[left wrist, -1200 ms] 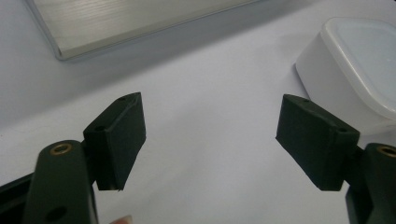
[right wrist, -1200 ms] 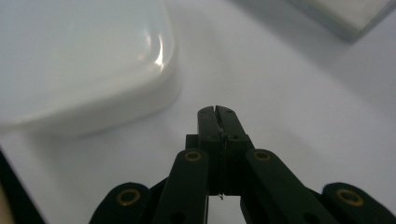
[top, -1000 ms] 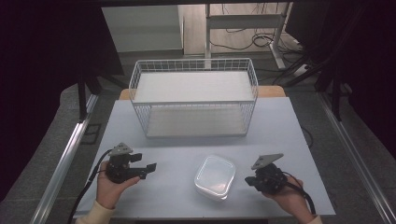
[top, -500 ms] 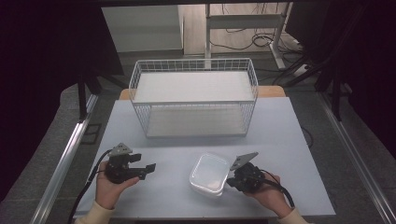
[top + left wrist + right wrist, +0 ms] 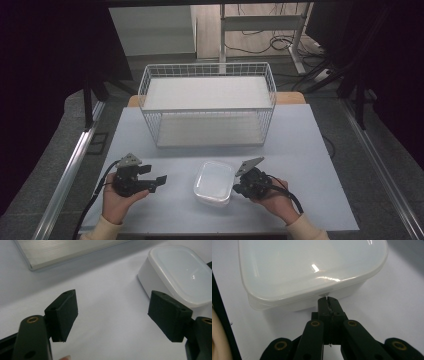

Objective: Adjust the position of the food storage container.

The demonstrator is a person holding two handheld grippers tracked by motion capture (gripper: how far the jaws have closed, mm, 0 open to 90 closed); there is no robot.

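A white translucent lidded container [image 5: 215, 181] lies on the pale table [image 5: 300, 145] near its front edge, between my two grippers. My right gripper [image 5: 236, 189] is at the container's right side. In the right gripper view the jaws are shut [image 5: 328, 301] on a small tab at the rim of the container's lid [image 5: 312, 267]. My left gripper [image 5: 157, 180] rests open a short way to the left of the container. In the left gripper view its pads [image 5: 112, 312] stand wide apart with nothing between them, and the container [image 5: 180, 272] lies ahead to the right.
A white wire basket [image 5: 207, 110] stands at the back middle of the table; its grey base edge [image 5: 70, 252] appears in the left gripper view. A cable [image 5: 92, 200] trails from the left gripper. Dark floor and desk legs lie beyond the table.
My right gripper moved left up to the container and is now shut at its lid rim. The container shifted slightly left. The left gripper stayed put, open.
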